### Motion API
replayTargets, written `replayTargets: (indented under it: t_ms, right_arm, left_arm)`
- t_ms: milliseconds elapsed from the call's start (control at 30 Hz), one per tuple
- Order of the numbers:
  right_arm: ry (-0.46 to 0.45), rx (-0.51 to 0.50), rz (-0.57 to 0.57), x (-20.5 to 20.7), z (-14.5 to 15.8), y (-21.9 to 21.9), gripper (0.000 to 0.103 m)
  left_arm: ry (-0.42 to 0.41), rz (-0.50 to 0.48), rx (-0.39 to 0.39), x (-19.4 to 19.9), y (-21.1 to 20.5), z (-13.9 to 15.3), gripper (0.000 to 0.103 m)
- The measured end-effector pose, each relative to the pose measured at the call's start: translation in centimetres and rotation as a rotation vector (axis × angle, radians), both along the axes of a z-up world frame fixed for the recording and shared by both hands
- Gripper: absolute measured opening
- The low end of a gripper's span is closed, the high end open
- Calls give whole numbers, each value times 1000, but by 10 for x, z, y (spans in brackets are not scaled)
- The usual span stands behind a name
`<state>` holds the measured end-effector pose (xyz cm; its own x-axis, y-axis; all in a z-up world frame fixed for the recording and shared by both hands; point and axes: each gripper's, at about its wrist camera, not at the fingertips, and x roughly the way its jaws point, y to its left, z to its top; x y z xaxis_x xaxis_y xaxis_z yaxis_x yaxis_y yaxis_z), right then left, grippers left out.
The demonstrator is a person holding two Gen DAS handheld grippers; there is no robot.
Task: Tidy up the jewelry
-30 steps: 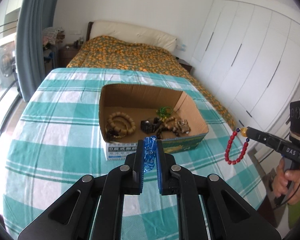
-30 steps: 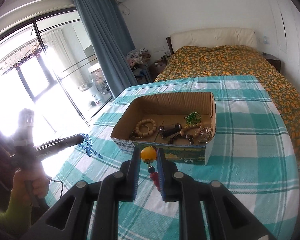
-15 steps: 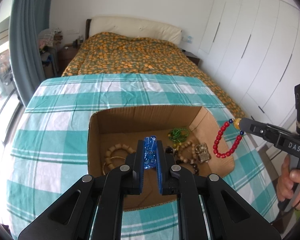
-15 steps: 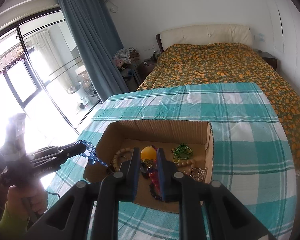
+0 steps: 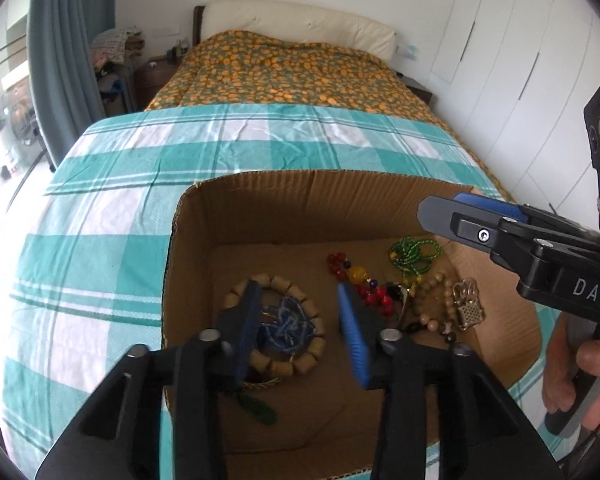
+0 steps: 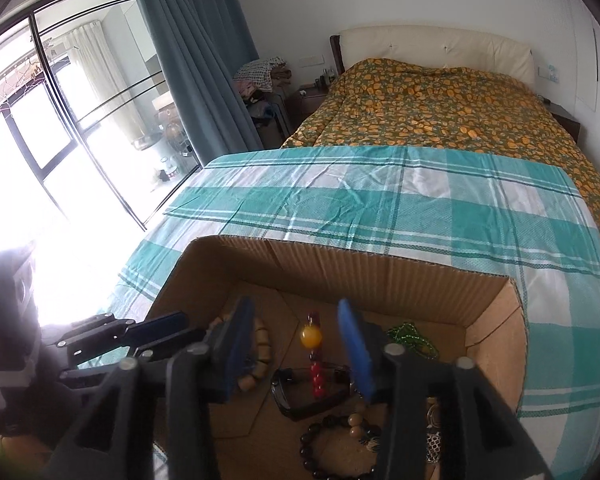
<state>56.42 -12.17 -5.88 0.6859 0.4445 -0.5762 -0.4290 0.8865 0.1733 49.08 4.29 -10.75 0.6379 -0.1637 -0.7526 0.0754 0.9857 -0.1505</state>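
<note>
Jewelry all lies inside the cardboard box, blue beaded strand and red beaded bracelet included, with left gripper and right gripper both spread empty, nothing visibly left.

this was a home bedroom. a bed with an orange-patterned quilt and cream headboard stood against the white wall. left of the bed hung a blue curtain beside a sliding glass door; right of the bed ran white wardrobe doors. a nightstand sat just beside the bed.
</note>
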Motion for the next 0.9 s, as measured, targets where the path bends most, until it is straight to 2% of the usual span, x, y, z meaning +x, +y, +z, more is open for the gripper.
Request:
replayTargets:
  t_ms: [33, 67, 167, 267, 467, 567, 833, 900]
  right_arm:
    - [-19, 1, -19, -5, 2, -5, 68]
    - [-29, -3, -31, -11, 4, -9, 68]
    - [-73, -43, -77, -30, 10, -23, 69]
    - [-111, -92, -114, -51, 15, -33, 78]
    - [-162, -131, -155, -95, 27, -44, 81]
    - [-180, -129, -168, -113, 32, -45, 81]
    - [-229, -125, -222, -144, 36, -43, 81]
    - [-233, -125, -201, -150, 34, -40, 81]
  left_arm:
    - [-24, 7, 13, -6, -1, 4, 74]
    - [-53, 7, 30, -13, -2, 8, 81]
    - [-104, 9, 63, -28, -5, 19, 89]
    - [-146, 33, 95, -43, -10, 30, 99]
    - [-204, 65, 182, -67, -24, 48, 102]
    - [-217, 88, 187, -79, -24, 55, 102]
    - [-243, 183, 278, -101, -22, 66, 102]
    - [-252, 184, 294, -106, -23, 68, 102]
